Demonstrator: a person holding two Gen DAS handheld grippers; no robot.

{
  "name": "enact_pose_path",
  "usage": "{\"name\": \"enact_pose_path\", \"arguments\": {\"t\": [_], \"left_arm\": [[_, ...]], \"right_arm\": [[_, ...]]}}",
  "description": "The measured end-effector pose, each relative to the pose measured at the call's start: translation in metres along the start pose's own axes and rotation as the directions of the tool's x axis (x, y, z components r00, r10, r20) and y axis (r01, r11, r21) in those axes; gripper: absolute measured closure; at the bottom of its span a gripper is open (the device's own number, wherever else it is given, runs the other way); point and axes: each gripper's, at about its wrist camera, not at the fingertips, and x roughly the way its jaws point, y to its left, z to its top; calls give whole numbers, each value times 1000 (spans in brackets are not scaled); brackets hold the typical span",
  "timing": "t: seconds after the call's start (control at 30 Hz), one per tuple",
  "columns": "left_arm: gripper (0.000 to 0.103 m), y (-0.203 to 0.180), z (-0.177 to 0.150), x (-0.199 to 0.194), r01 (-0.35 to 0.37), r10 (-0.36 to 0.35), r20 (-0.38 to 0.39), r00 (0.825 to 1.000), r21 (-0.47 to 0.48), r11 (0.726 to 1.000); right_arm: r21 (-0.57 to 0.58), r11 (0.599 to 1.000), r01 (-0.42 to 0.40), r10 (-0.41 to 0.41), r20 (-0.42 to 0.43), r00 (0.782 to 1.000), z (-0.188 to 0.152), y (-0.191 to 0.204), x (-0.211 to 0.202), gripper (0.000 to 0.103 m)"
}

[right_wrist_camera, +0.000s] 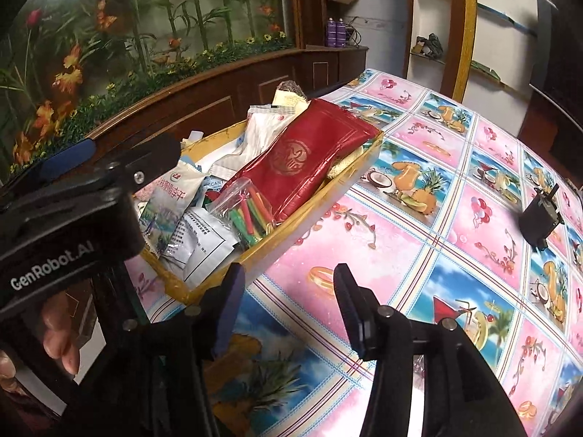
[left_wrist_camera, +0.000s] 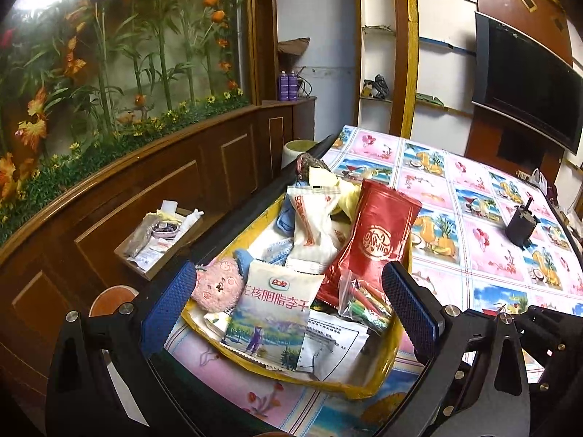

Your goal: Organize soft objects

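Hovering left gripper (left_wrist_camera: 288, 302) over tray (left_wrist_camera: 379, 378), jaws wide

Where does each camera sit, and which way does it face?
Left wrist: on the left hand-held gripper, open over the yellow tray of packets.
Right wrist: on the right hand-held gripper, open above the tablecloth; the left hand-held gripper shows at left, fingers under it.
Shared: the tray, the red pouch and the black holder.
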Motion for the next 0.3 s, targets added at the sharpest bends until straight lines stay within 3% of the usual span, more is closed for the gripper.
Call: {"name": "enact_pose_path", "arguments": {"t": [0.3], "left_arm": [[0, -13, -5, -2, -31, 28, 39, 999, 74, 997]], "right_arm": [[31, 1000, -2, 3, -26, 1000, 0, -5, 7, 52]]}}
